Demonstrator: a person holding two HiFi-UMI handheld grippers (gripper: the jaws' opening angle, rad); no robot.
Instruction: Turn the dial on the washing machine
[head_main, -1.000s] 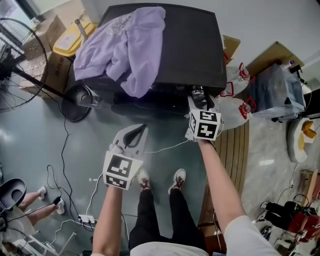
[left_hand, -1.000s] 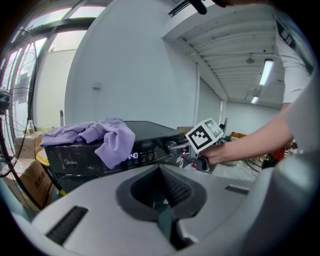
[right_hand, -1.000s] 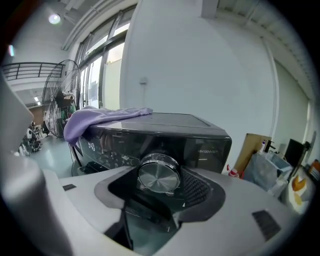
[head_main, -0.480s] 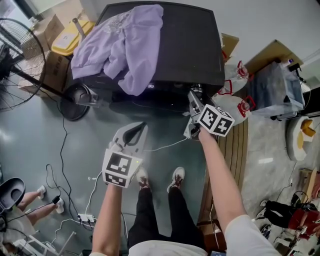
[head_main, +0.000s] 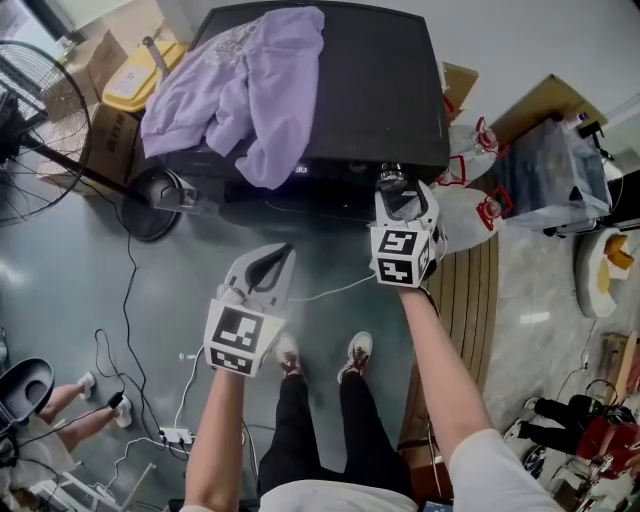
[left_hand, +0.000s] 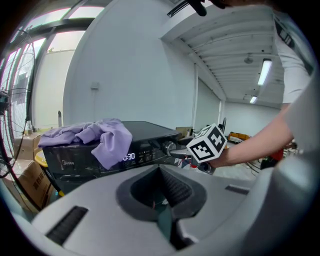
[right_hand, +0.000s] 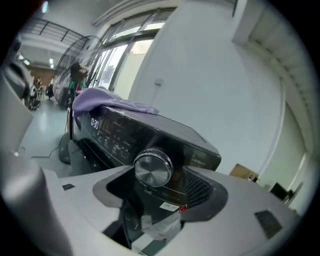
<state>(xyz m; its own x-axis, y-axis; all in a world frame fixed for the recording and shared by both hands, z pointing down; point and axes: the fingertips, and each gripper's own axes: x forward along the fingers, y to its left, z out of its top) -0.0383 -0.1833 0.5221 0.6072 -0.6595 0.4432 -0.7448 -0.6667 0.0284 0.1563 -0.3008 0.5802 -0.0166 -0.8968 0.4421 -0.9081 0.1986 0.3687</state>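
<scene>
To the left of the washing machine (head_main: 380, 90) we see a standing fan (head_main: 30, 120). A purple garment (head_main: 240, 90) lies across the left of the machine's top and hangs over its front edge. Our left gripper (head_main: 286, 252) hangs in front of the machine, well apart from it, its fingers (left_hand: 100, 200) closed together on nothing. The dial (right_hand: 153, 167) sits at the right end of the machine's front panel. Our right gripper (head_main: 400, 190) is at the dial. Its fingers (right_hand: 240, 200) have just been opening and stand wide apart, with the dial between them but not gripped. White bags (head_main: 465, 215) with red handles lie right of the machine.
</scene>
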